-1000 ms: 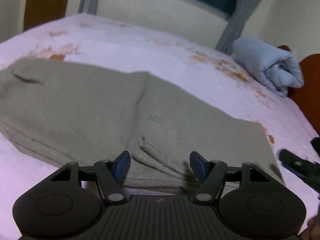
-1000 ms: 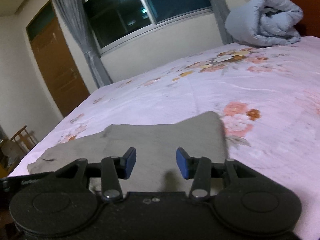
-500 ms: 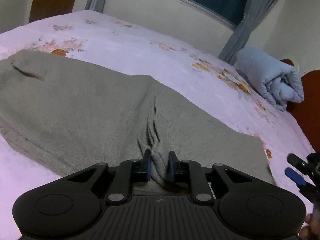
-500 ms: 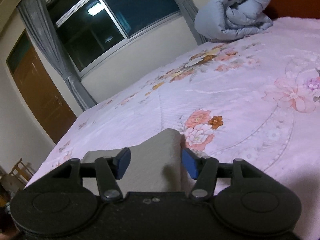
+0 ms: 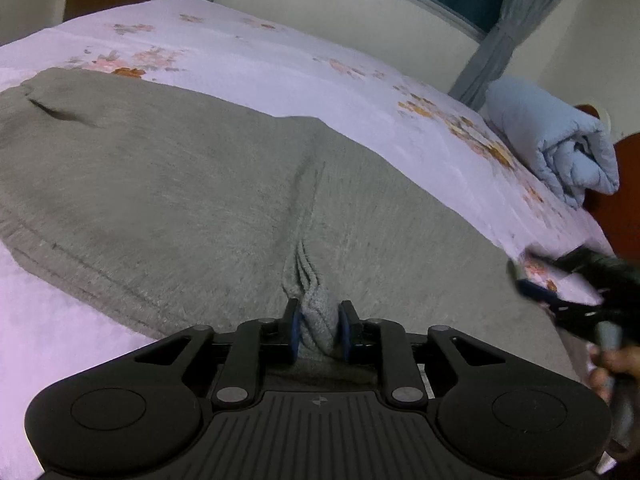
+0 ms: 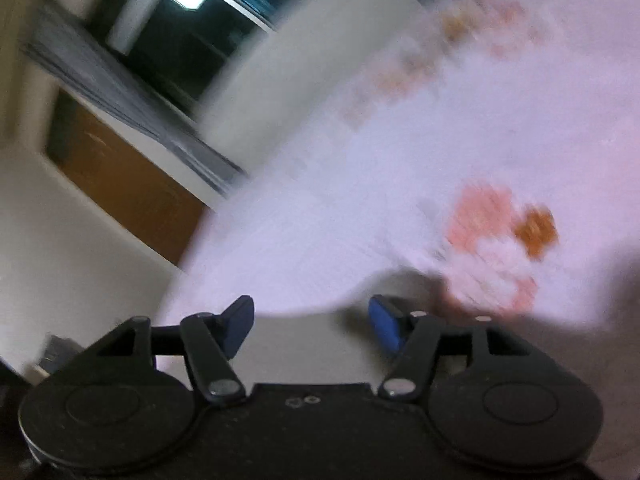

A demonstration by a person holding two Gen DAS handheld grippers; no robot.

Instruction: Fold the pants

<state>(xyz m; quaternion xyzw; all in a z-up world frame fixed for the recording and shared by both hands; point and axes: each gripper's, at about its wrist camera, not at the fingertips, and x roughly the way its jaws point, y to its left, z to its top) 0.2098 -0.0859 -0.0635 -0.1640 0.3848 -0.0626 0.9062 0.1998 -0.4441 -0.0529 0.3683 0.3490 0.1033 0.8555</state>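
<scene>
Basically grey sweatpants [image 5: 192, 184] lie flat across the pink floral bedsheet [image 5: 280, 64], long axis running L–R in left wrist view. Left gripper [image 5: 317, 330] sits at the near edge of the pants, about mid-length; blue pads almost closed, a bunched ridge of grey fabric pinched between them, wrinkles fanning away from the pinch. Right gripper [image 5: 532, 286] shows at far R of the same view, at the R end of the pants by the cloth edge, held by the person's hand [image 5: 612, 368]; motion-blurred there. Right wrist view is heavily blurred: right gripper [image 6: 311, 322] jaws wide apart, grey fabric [image 6: 312, 344] lying low between the fingers, nothing clamped. Can't tell if pads touch the cloth. Rolled light-blue comforter [image 5: 552, 140] sits at the bed's far R, well apart from the pants. Window [image 6: 192, 20], grey curtain [image 6: 132, 96], brown door [image 6: 128, 192] in bg.
</scene>
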